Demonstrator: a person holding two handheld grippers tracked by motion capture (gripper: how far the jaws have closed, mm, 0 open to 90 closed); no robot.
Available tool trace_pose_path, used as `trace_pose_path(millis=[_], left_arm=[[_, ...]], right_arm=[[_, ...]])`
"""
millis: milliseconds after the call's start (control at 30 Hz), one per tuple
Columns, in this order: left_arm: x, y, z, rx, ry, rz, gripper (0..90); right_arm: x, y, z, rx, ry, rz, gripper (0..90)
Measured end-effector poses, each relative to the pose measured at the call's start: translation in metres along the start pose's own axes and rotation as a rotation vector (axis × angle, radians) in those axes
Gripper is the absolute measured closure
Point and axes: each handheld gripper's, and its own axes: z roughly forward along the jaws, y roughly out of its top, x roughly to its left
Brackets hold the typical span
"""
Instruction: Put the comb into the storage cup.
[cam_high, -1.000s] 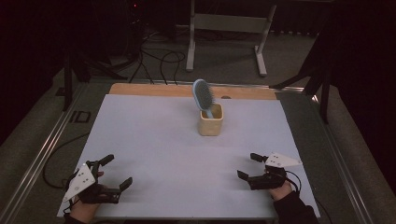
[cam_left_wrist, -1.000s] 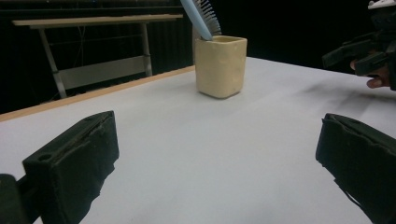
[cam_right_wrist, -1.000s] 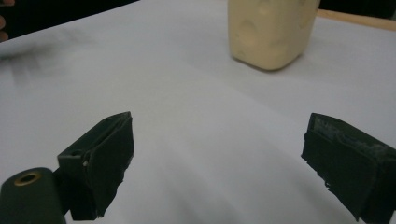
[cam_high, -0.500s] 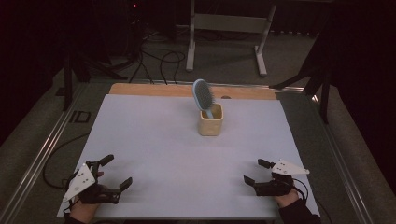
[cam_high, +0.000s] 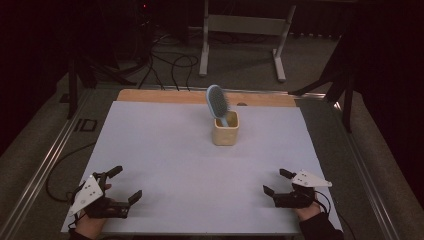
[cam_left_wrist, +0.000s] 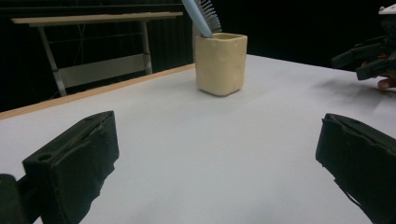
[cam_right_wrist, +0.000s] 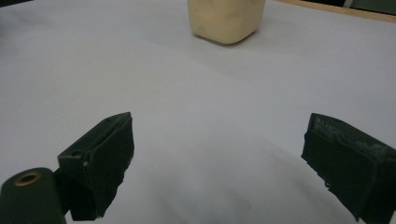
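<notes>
White covering spread over the table (cam_high: 165, 150), with dark floor and cables beyond. Toward the far middle stood a cream cup (cam_high: 225, 129), and a blue hairbrush (cam_high: 217, 100) leaned upright inside it, bristles up. Well apart from the cup, near the front edge, the left gripper (cam_high: 125, 184) and the right gripper (cam_high: 276, 182) rested low, each with jaws spread wide and holding nothing.

dim lab or studio, white-topped table (cam_high: 165, 150), floor cables (cam_high: 165, 62), metal stand (cam_high: 245, 25)
</notes>
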Motion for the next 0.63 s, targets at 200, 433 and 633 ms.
trace_pose_path(millis=[200,433,633], left_arm=[[0.0005,-0.0002,0.0,0.002,0.0,-0.001,0.0],[0.0003,-0.0003,0.0003,0.001,-0.001,-0.003,0.0],[0.0003,-0.0003,0.0004,0.0,-0.002,-0.003,0.0]], right_arm=[[0.0008,0.002,-0.0002,-0.011,0.0,0.001,9.2],[0.0019,0.0027,0.0001,-0.015,0.0,0.002,9.1],[0.0018,0.0038,-0.0005,-0.016,-0.011,0.0,9.1]])
